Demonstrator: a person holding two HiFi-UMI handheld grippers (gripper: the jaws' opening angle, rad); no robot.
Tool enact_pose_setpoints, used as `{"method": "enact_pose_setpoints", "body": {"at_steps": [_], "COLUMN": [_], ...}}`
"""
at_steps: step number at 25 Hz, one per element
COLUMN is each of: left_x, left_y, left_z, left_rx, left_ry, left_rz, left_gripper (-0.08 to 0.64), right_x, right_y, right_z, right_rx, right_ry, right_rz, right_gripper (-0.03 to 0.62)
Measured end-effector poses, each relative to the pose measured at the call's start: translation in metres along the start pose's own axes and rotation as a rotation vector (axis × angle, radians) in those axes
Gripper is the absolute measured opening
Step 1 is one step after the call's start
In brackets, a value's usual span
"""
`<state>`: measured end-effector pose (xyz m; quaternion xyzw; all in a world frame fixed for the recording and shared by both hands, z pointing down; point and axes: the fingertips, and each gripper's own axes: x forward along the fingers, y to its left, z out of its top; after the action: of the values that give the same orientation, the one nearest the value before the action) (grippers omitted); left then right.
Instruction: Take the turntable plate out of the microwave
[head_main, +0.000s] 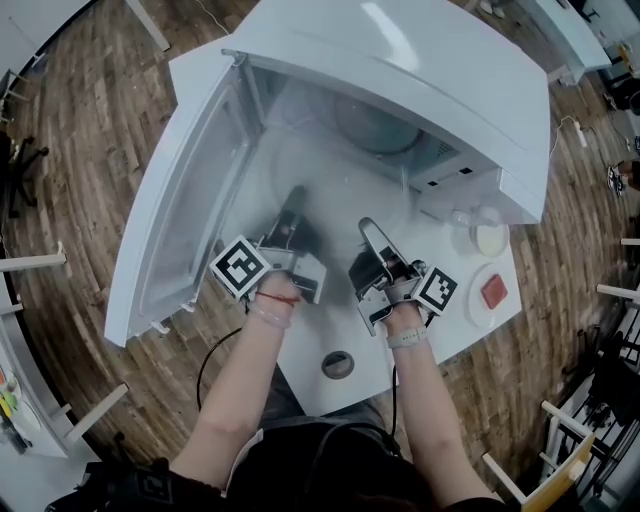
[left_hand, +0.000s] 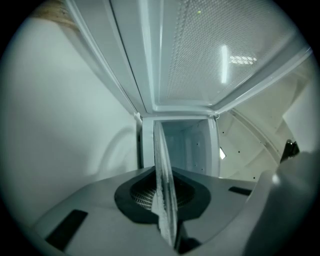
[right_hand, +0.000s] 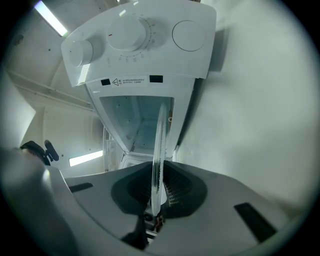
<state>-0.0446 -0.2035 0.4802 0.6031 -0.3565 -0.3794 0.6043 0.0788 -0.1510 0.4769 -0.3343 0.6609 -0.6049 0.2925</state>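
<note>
Setting: wood floor (head_main: 90, 150); white tabletop (head_main: 440, 340) carrying a white microwave (head_main: 420, 70), door (head_main: 180, 230) swung wide to the left. To the right of the microwave, a small cup (head_main: 489, 238) and a dish (head_main: 492, 293) with something red on it.

Item: the glass turntable plate (head_main: 330, 180). It lies roughly flat at the mouth of the cavity, most of it seemingly inside, with its near rim towards me.

Left gripper (head_main: 290, 215): jaws closed on the plate's near-left rim. Its own view shows the glass edge-on, pinched between the pads.

Right gripper (head_main: 368, 232): jaws narrowed on the near-right rim, with glass between the pads there too.

Pose: my forearms reach forward side by side. Both grippers sit level and point into the cavity, marker cubes outward.

Step, as I judge it: extraction, with the plate gripped on both sides but not yet clear of the opening.

Next: draw both hands back evenly, keeping the plate level and clear of the door and frame. Thin wet-looking glass could slip or twist if one side leads.
</note>
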Motion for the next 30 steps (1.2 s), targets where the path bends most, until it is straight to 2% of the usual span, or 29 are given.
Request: {"method": "enact_pose_setpoints", "body": {"at_steps": [18, 27, 30], "left_x": [-0.048, -0.063, -0.07], "left_y": [-0.004, 0.001, 0.007], "left_z": [-0.026, -0.038, -0.043], "left_rx": [-0.017, -0.008, 0.011], "left_ry": [-0.025, -0.017, -0.008], "left_rz": [0.005, 0.024, 0.053], "left_gripper": [0.031, 0.031, 0.031], "right_x": [-0.042, -0.061, -0.068], "right_y": [0.004, -0.001, -0.003], "right_z": [-0.03, -0.04, -0.043], "right_rx": [0.013, 0.032, 0.045], "right_ry": [0.028, 0.024, 0.023], "right_rz": [0.014, 0.002, -0.002], "right_gripper": [0.041, 0.041, 0.041]}}
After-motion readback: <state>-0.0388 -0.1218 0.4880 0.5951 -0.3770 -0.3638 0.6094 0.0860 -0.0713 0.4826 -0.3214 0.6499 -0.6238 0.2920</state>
